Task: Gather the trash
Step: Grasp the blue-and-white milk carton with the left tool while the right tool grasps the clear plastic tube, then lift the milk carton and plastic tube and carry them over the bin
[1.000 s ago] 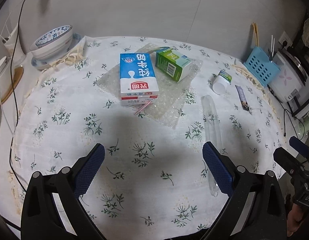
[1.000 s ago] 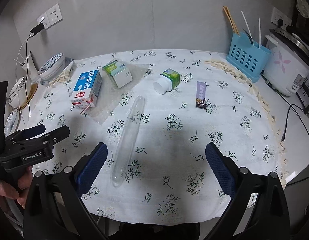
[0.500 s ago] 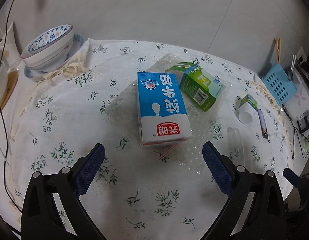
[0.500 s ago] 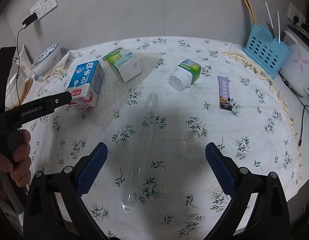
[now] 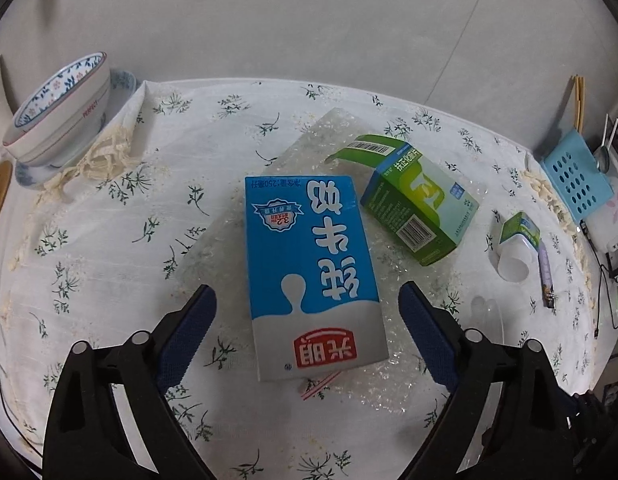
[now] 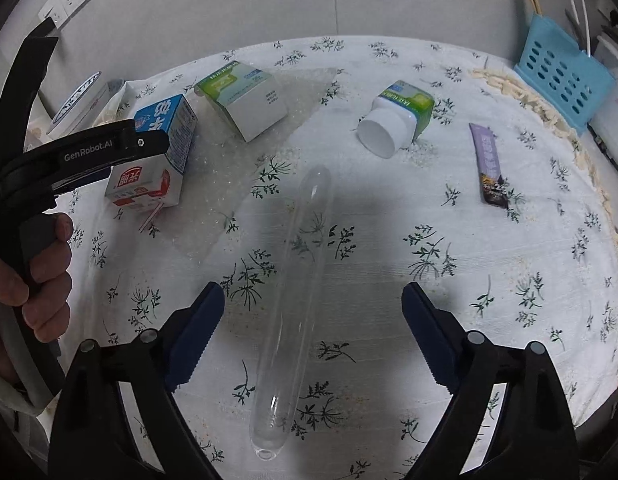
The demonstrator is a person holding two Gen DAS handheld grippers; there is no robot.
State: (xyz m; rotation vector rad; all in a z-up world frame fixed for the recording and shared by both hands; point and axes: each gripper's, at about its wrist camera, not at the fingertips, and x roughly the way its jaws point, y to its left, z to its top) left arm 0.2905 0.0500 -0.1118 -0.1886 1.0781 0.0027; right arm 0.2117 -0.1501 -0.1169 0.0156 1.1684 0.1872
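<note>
A blue and white milk carton (image 5: 313, 272) lies flat on a sheet of bubble wrap (image 5: 337, 136); it also shows in the right wrist view (image 6: 161, 152). My left gripper (image 5: 307, 334) is open, its fingers on either side of the carton's near end, not touching. A green box (image 5: 421, 208) lies just right of it. A clear plastic tube (image 6: 297, 304) lies lengthwise between the open fingers of my right gripper (image 6: 313, 332). A small green and white bottle (image 6: 397, 118) and a purple sachet (image 6: 489, 164) lie farther right.
A stack of patterned bowls (image 5: 61, 112) stands at the table's back left. A blue utensil basket (image 6: 561, 72) with chopsticks stands at the back right, beside a white appliance (image 5: 613, 216). The floral tablecloth (image 6: 469, 280) covers the round table.
My left gripper has moved forward so its open fingers now flank the milk carton. My right gripper has moved forward and lower over the clear tube.
</note>
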